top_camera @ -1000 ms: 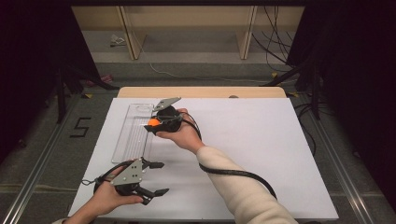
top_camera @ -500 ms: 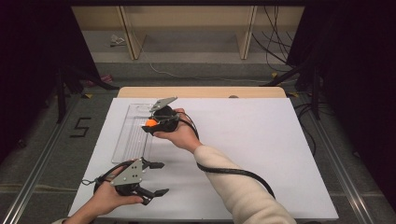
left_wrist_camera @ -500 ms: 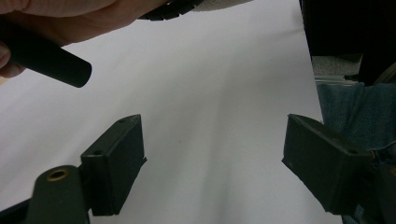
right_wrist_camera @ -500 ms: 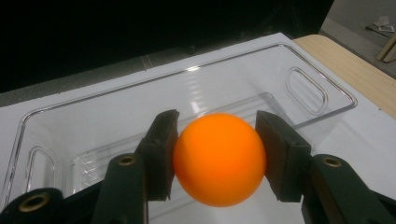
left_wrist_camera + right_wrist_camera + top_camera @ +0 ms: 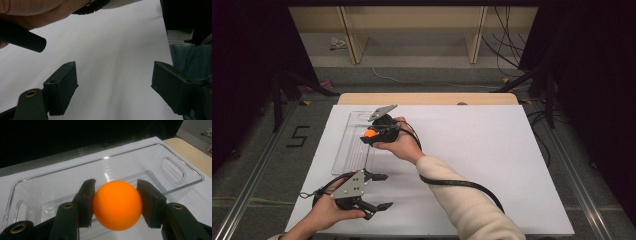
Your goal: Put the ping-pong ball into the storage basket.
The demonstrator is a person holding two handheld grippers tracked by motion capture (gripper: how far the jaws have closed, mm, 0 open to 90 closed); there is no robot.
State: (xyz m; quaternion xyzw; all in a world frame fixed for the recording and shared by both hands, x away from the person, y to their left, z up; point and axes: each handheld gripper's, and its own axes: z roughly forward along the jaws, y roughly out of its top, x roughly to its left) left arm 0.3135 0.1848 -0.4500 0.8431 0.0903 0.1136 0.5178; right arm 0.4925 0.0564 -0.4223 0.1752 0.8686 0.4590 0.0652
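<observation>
While the right gripper (image 5: 117,205) pinches the orange ball (image 5: 117,205) just above the clear tray (image 5: 175,167), pickup is judged complete; release into the tray is not yet done. Near the tray's front end, the left gripper (image 5: 379,191) rests with jaws spread, holding nothing.

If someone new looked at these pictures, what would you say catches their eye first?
The orange ball stands out, clamped between the right gripper's jaws above the clear plastic tray at the white table's far left. Next comes the left gripper, jaws wide open and holding nothing, at the near left edge.
</observation>
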